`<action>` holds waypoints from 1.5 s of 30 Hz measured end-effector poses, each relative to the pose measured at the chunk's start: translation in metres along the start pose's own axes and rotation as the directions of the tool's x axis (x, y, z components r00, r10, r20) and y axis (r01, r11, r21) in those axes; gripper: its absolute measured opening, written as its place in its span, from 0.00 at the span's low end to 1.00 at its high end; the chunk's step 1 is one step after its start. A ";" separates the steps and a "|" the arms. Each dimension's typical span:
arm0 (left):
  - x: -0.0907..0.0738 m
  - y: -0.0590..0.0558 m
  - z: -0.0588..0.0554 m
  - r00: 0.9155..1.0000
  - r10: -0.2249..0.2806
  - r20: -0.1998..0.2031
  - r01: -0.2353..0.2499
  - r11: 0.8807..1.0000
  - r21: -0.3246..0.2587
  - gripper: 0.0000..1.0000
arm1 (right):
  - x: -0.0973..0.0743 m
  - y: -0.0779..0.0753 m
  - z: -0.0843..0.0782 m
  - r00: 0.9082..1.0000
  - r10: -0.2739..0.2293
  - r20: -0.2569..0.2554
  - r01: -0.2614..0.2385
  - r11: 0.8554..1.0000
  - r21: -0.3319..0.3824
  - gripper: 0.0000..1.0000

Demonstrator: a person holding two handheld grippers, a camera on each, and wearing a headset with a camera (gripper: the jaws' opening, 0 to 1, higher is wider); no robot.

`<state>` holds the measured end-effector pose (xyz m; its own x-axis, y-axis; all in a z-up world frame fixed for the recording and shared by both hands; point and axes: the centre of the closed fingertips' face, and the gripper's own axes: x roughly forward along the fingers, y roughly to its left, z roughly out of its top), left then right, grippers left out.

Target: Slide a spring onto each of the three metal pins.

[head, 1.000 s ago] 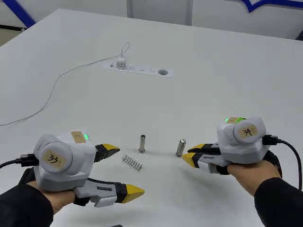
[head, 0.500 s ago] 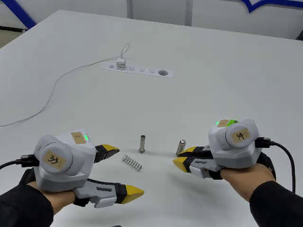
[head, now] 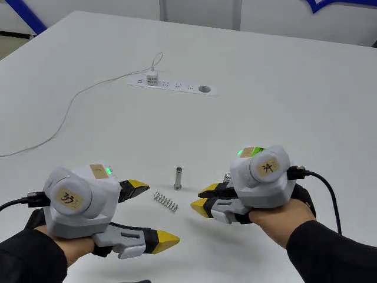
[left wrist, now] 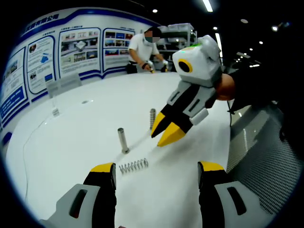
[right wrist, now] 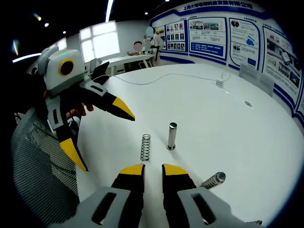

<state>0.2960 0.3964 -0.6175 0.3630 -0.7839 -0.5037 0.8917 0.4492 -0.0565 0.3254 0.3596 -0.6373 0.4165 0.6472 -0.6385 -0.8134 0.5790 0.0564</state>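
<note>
1. The white table (head: 283, 118) carries a power strip (head: 174, 86) at 12 o'clock in the head view, well apart from the work.
2. The left gripper (head: 156, 213) sits at 7 o'clock, jaws spread wide and empty.
3. The right gripper (head: 201, 198) sits at 5 o'clock, jaws only narrowly parted with nothing between them. It has moved left since a second ago and is now near the loose spring.
4. The bare pin (head: 178, 178) stands upright at the centre of the work.
5. The loose spring (head: 165, 201) lies flat just at 7 o'clock of that pin. Its long axis runs from 10 to 4 o'clock in the head view and from 12 to 6 in the right gripper view (right wrist: 146, 147).
6. The sprung pin (head: 227, 176) was plain to see earlier. In the head view the right gripper now mostly hides it, leaving only its top on show.
</note>
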 end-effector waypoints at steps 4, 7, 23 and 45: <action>-0.001 0.001 0.001 1.000 0.003 0.005 -0.003 1.000 -0.003 0.72 | 0.009 0.008 0.002 1.000 0.020 -0.010 -0.020 1.000 -0.012 0.16; -0.001 0.001 0.001 1.000 0.005 0.008 -0.005 1.000 -0.003 0.72 | 0.017 0.012 0.001 0.999 0.030 -0.022 -0.030 0.999 -0.016 0.17; -0.001 0.000 0.004 1.000 -0.001 0.020 0.001 1.000 -0.003 0.71 | 0.043 0.018 -0.008 0.997 0.033 -0.065 -0.033 0.999 0.004 0.17; 0.000 -0.001 0.002 1.000 -0.005 0.008 0.005 1.000 0.001 0.71 | 0.021 0.005 0.005 0.999 -0.021 -0.039 0.019 0.998 -0.054 0.12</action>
<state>0.2957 0.3951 -0.6157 0.3610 -0.7895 -0.4965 0.8938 0.4449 -0.0576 0.3318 0.3789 -0.6469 0.4172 0.6148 -0.6693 -0.8263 0.5632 0.0024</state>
